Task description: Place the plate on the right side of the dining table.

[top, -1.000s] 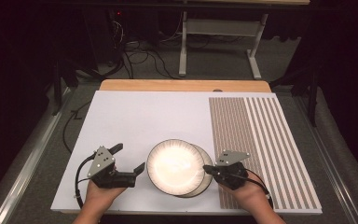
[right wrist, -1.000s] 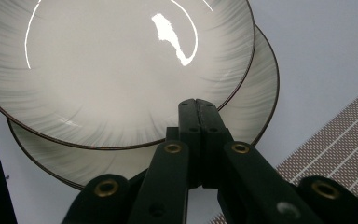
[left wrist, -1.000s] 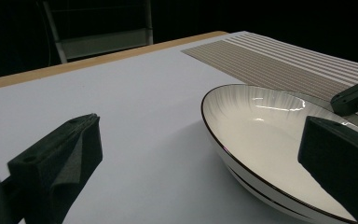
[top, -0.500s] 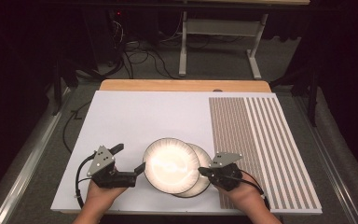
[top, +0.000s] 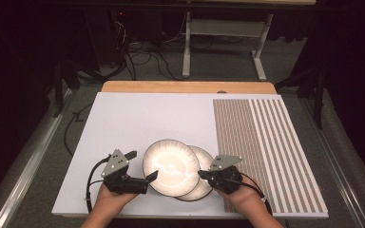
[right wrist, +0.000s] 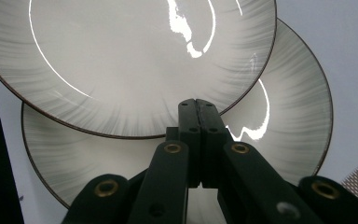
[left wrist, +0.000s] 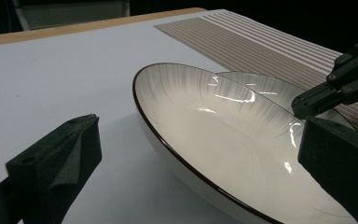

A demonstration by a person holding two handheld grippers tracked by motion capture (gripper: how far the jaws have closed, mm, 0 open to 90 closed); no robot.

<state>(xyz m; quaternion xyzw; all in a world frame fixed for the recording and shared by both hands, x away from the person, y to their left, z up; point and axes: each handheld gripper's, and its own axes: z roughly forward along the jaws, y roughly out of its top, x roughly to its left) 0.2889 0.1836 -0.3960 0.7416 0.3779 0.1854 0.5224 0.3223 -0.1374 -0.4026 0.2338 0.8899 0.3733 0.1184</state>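
A desk (top: 138, 114) with a pale grey-white top and a light wood strip (top: 185, 87) along its 12 o'clock edge. The 3 o'clock part of the top is covered by a placemat (top: 266, 147) of thin brown and white stripes running from 12 to 6 o'clock. Near the 6 o'clock edge, two round white plates with dark rims lie overlapped: the lower plate (top: 204, 183) rests flat on the desk, just touching the placemat's edge, and the upper plate (top: 170, 166) sits partly over it, shifted toward 9 o'clock and tilted.
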